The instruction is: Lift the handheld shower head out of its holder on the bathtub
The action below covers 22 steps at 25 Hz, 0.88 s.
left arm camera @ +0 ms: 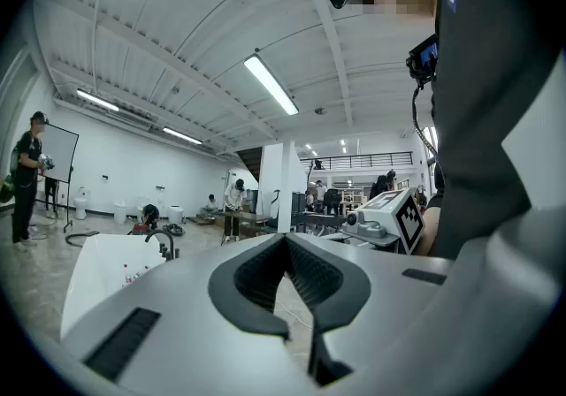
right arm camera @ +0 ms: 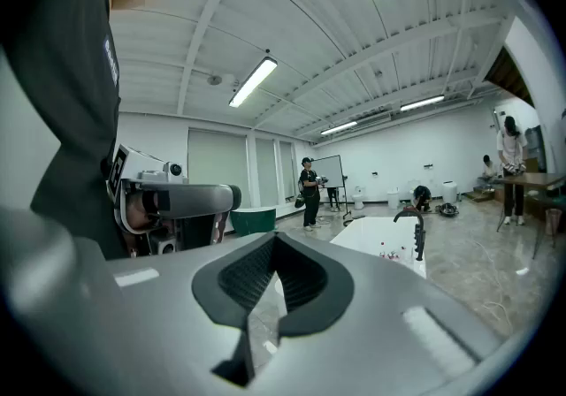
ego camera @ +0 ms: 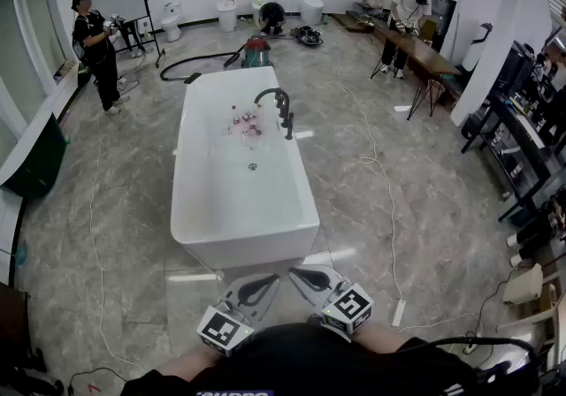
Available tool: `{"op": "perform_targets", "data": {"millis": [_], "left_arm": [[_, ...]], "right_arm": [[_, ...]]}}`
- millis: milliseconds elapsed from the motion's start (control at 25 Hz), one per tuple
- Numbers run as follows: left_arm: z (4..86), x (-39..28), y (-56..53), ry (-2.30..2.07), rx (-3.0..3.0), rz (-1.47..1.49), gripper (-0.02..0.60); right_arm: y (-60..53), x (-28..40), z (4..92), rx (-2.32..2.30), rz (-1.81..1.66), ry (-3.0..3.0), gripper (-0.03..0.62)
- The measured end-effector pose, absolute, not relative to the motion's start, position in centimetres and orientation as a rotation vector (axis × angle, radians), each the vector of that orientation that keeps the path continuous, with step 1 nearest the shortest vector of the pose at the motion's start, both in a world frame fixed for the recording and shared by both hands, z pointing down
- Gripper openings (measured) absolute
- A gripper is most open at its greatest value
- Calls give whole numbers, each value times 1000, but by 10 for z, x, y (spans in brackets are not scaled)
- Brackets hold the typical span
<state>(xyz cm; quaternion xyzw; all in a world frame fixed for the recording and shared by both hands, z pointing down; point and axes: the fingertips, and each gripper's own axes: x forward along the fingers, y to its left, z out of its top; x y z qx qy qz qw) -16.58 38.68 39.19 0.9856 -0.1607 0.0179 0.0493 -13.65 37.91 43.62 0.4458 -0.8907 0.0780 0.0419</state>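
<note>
**A:** Where are the grippers?

**B:** They're low at 6 o'clock, close to the body. The left gripper and the right gripper each have their jaws pressed together, and neither has anything between them.

**A:** And the shower head?

**B:** It's well apart from both. The tub stands at 12 o'clock. The shower head stands upright in its holder on the tub's rim, toward 1 o'clock, just beside the arched faucet.

**A:** How will it handle?

**B:** It looks like a slim, stiff black wand. It's probably light, with a smooth finish that could slip. I can't see a hose, but one likely trails below, so expect some drag. I'd grip it mid-shaft and draw it straight up.

**A:** Anything beyond it?

**B:** A person stands at 10 o'clock.
</note>
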Motion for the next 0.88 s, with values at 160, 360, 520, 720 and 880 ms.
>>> {"op": "perform_targets", "data": {"millis": [160,360,520,720,880], "left_arm": [[390,-163,384,-494,3000,55,5],[394,-158,375,-498,2991,63,5],[396,-145,366,-513,2979,58,5],[393,-123,349,-553,2987,66,5],[389,-91,337,-623,2992,49,5]], "right_arm": [[377,-134,432,1358,241,-2734,0],[369,-128,436,1344,245,-2731,0],[360,-117,437,1319,249,-2755,1],[346,-93,436,1289,240,-2778,2],[332,-57,437,1267,230,-2794,2]]}}
